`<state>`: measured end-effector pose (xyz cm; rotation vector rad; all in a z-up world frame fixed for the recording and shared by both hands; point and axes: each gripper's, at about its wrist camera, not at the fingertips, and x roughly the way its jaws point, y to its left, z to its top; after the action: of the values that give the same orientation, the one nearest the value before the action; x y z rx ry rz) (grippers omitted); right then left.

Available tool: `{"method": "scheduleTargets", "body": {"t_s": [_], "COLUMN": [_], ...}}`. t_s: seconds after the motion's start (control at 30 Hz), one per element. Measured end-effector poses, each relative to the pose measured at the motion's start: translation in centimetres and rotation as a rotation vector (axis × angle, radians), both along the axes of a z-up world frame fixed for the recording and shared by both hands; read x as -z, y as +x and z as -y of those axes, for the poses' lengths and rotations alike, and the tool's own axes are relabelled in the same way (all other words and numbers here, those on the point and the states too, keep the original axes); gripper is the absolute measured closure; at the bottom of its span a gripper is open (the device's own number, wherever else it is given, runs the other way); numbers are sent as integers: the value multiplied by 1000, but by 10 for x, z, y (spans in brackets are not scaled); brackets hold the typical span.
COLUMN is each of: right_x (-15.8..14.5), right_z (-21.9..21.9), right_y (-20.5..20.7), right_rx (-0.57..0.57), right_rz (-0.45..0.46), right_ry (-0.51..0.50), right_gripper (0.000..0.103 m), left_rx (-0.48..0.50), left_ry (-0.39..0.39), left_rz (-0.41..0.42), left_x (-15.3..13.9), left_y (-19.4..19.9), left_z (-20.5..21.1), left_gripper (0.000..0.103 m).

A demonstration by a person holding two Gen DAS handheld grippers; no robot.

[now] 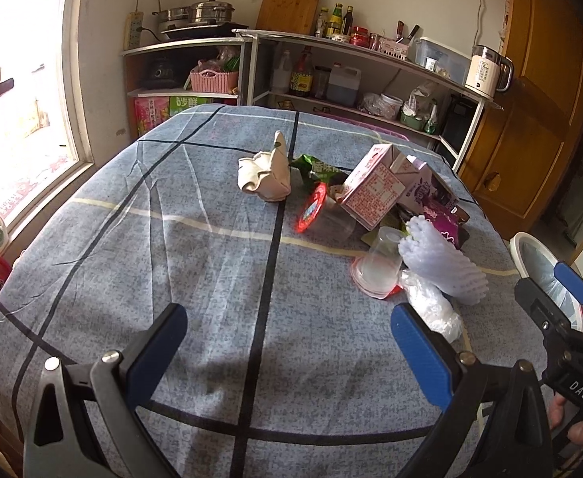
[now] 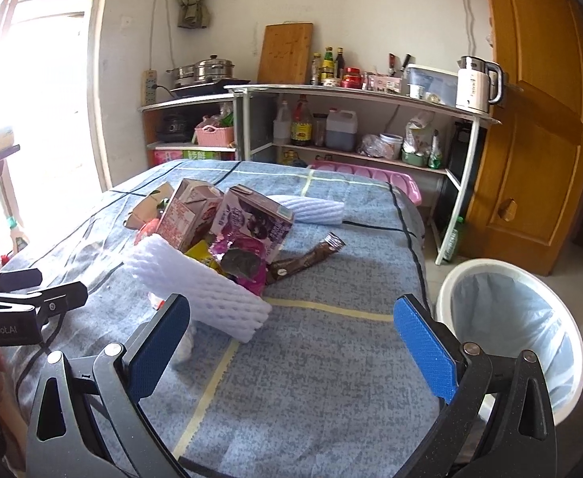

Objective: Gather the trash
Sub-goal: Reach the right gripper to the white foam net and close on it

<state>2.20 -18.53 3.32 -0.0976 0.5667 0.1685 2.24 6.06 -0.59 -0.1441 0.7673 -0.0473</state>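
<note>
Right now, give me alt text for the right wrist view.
Open right gripper hovers above a blue plaid tablecloth, facing a trash pile: white foam fruit net, pink carton, purple carton. A lined white bin stands on the floor at right.

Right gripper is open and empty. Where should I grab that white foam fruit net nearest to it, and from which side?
Take the white foam net across its narrow width near the free lower end, coming in from the front with the right gripper. It lies as a long soft sleeve, slanting up against the trash pile, so that end looks clear of the cartons and should compress easily.
</note>
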Motion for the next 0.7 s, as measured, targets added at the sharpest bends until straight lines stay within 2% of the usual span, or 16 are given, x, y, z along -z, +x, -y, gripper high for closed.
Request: {"method": "scheduleTargets", "body": {"t_s": [0.1, 0.17, 0.23, 0.37, 0.53, 0.63, 0.7], "right_x": [4, 9, 14, 24, 28, 29, 30], "right_z": [-15, -22, -28, -36, -45, -42, -39], "right_y": [9, 16, 26, 38, 41, 45, 49], "right_rx": [-87, -126, -148, -204, -246, -237, -230], "right_rz": [-22, -49, -82, -153, -187, -207, -226], "right_ry": [-25, -32, -49, -37, -53, -42, -30], "right_gripper": [2, 14, 20, 21, 22, 44, 48], "left_rx": [15, 15, 23, 44, 65, 76, 100], "left_ry": [-32, -50, -60, -88, -110, -113, -121], "left_rz": [-26, -44, -50, -48, -58, -63, -67], "left_x": [2, 4, 5, 4, 0, 0, 0], "left_y": [6, 10, 13, 18, 26, 30, 32], "left_z": [-9, -15, -18, -22, -22, -22, -20], "left_gripper": [0, 0, 0, 0, 0, 0, 0]}}
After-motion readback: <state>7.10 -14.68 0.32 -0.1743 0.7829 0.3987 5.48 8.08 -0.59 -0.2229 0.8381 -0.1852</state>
